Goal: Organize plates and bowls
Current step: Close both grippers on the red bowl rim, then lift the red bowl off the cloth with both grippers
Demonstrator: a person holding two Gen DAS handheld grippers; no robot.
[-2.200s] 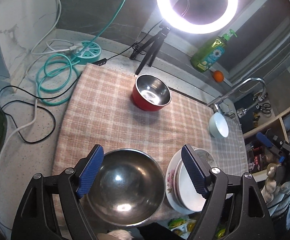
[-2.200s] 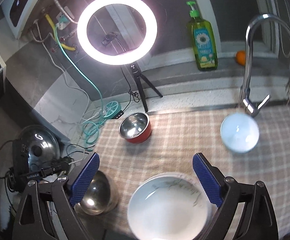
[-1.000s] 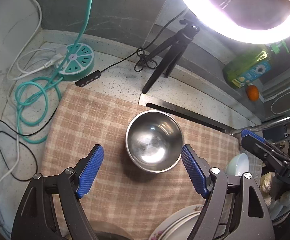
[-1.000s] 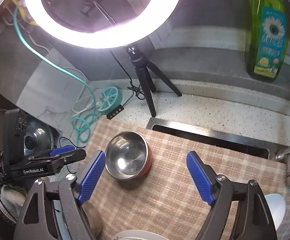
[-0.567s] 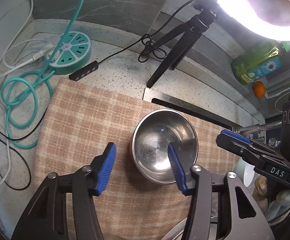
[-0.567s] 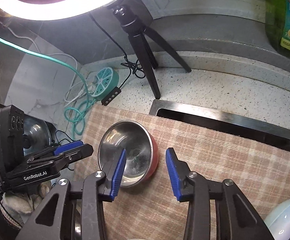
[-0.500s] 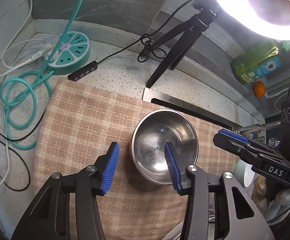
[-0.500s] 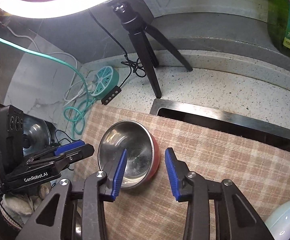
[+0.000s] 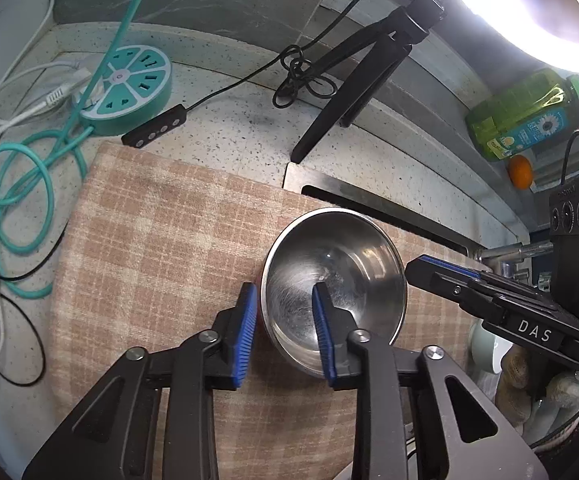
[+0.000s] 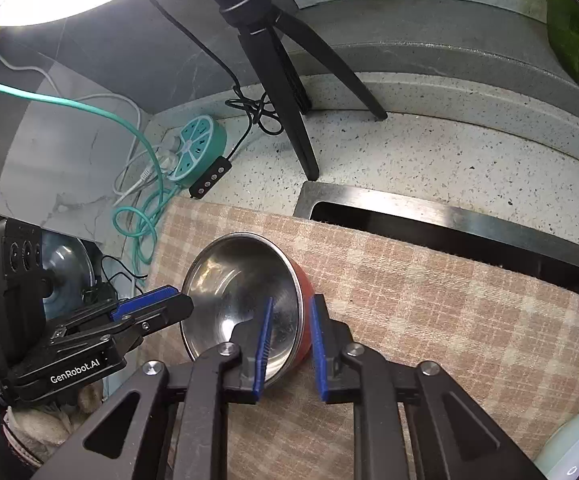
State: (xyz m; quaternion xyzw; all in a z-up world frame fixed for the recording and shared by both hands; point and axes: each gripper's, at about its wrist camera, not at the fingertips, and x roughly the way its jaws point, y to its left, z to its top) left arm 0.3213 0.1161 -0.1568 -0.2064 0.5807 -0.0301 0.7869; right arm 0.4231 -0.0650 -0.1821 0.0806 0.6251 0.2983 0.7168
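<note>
Both grippers pinch my steel bowl (image 9: 331,280): left gripper (image 9: 285,328) on its left rim, right gripper (image 10: 289,344) on its right (red-walled) rim, over the checked cloth (image 9: 161,240).

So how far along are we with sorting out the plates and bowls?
Early, it seems. Nothing looks stacked yet. In hand: both grippers straddle opposite rim walls of the red steel-lined bowl on the plaid cloth, left hand-held gripper and right hand-held gripper closing but not clearly clamped. Left: lifting it, and the pale bowl at the right edge is untouched.
</note>
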